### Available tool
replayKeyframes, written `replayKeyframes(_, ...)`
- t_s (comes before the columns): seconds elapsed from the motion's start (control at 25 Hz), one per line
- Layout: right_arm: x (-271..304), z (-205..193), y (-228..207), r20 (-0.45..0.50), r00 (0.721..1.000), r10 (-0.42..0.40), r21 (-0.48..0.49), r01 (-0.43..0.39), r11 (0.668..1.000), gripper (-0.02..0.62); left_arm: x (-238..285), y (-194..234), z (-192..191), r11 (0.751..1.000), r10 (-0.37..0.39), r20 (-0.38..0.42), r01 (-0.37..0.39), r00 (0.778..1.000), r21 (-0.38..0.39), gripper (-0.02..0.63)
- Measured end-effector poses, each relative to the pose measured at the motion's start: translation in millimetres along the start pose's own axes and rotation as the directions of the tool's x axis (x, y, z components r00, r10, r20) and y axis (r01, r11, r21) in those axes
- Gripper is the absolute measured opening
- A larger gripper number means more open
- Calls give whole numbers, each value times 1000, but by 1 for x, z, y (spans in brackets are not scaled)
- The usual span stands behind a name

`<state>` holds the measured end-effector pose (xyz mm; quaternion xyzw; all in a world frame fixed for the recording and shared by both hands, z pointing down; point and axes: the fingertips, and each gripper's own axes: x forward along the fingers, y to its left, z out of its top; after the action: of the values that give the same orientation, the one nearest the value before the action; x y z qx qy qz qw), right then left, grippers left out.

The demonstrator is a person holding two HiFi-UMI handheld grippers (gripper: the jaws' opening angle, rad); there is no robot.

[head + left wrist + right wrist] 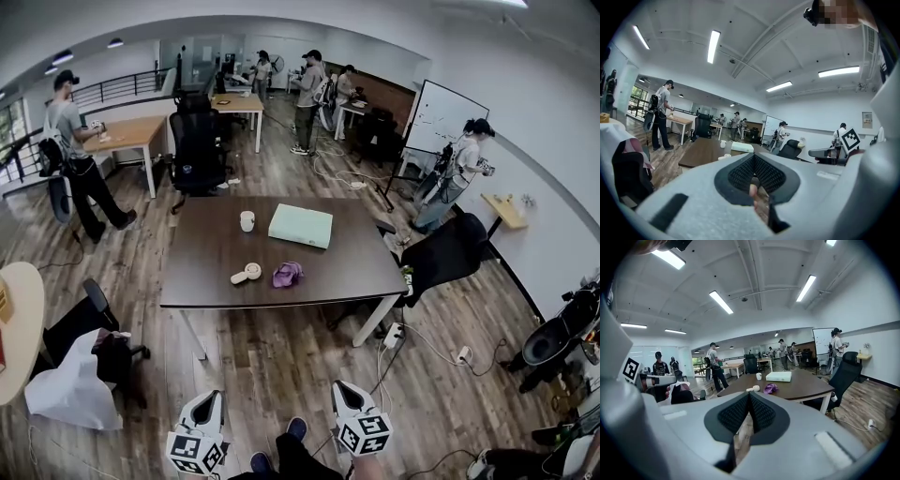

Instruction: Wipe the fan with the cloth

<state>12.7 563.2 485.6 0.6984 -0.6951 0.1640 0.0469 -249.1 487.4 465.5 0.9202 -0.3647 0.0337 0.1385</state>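
Note:
A small white hand fan (247,274) lies on the dark brown table (216,281), with a crumpled purple cloth (287,274) just to its right. Both grippers hang low over the wooden floor, well short of the table's near edge. My left gripper (210,401) and right gripper (346,389) are shut with nothing in them. The right gripper view looks over its shut jaws (749,411) at the fan (753,389) and the cloth (770,388). In the left gripper view, the shut jaws (754,177) point at the table, where the fan (725,156) barely shows.
A white cup (247,220) and a pale green box (301,225) sit further back on the table. A black chair (448,255) stands at its right end. A chair with a white bag (70,389) stands left. Cables and a power strip (394,335) lie on the floor. Several people stand around.

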Motion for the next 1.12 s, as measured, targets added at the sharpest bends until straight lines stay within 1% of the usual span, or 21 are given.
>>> replayKeyframes(0.2, 16, 1, -14, -4, 1000, -6, -10, 5, 1000, 9, 26, -3, -3, 1000, -23, -14, 23, 1000, -3, 0)
replayKeyframes(0.44, 54, 10, -36, -14, 1000, 1, -15, -2, 1000, 9, 67, 15, 2, 999, -10, 3, 10, 1000, -31, 0)
replayKeyframes(0.6, 84, 23, -50, -15, 1000, 10, -19, -10, 1000, 9, 97, 29, 6, 999, 17, 0, -17, 1000, -51, 0)
replayKeyframes(0.96, 153, 42, -83, -18, 1000, 24, 0, -24, 1000, 9, 161, 47, 21, 999, 24, -18, -24, 1000, -22, 0)
replayKeyframes(1.12, 185, 51, -100, -35, 998, 47, 28, -46, 999, 9, 192, 59, 32, 998, 54, -23, -54, 998, -12, 0)
